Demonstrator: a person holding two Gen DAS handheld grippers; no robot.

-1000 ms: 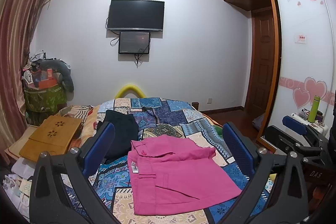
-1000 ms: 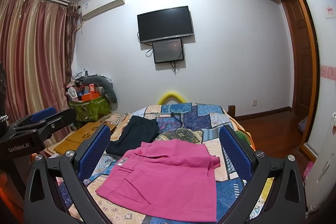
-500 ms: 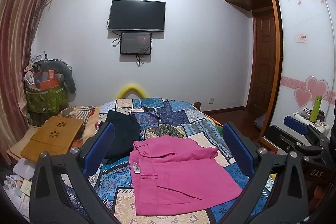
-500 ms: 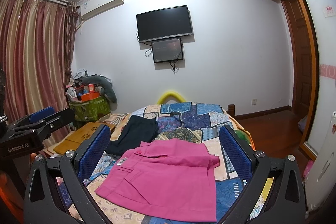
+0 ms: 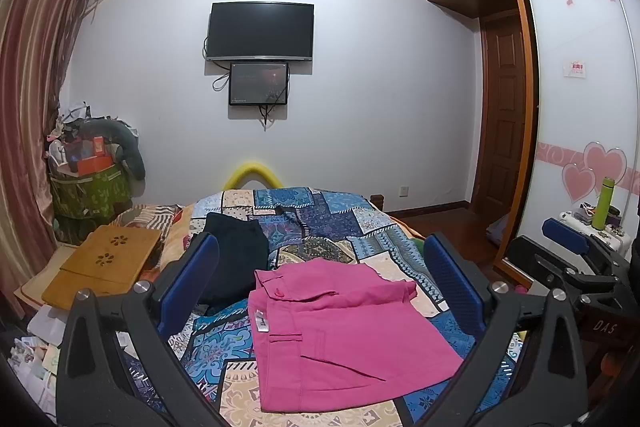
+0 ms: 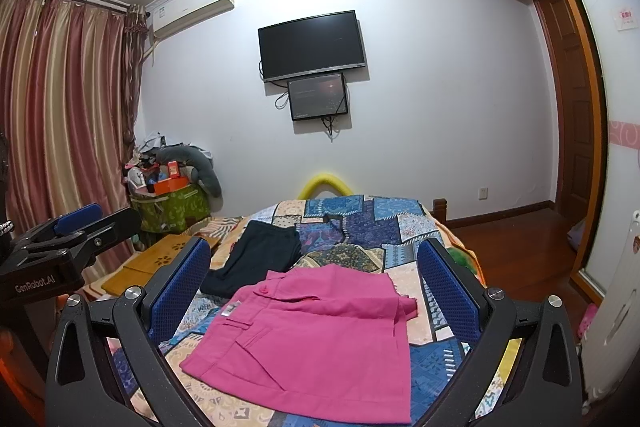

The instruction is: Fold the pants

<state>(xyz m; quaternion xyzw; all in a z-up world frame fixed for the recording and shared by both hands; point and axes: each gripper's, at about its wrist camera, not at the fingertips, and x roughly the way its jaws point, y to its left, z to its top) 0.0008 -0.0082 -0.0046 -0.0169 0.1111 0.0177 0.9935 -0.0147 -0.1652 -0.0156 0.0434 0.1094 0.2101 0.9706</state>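
Folded pink pants [image 5: 340, 331] [image 6: 316, 331] lie flat on the patchwork bedspread [image 5: 320, 223] [image 6: 360, 223], waistband toward the far side. My left gripper [image 5: 320, 279] hovers above them, open, with nothing between its blue pads. My right gripper [image 6: 314, 283] is also open and empty, raised over the same pants. From the left wrist view the right gripper [image 5: 568, 255] shows at the right edge; the left gripper [image 6: 72, 231] shows at the left edge of the right wrist view.
A folded black garment [image 5: 236, 251] [image 6: 260, 259] lies beyond the pink pants on the left. A wooden lap tray [image 5: 104, 263] sits at the bed's left side, near a cluttered green basket [image 5: 88, 187]. A bottle [image 5: 602, 203] stands on a side table to the right.
Both views have drifted slightly; the grippers stay open and raised, and the pink pants have not moved.
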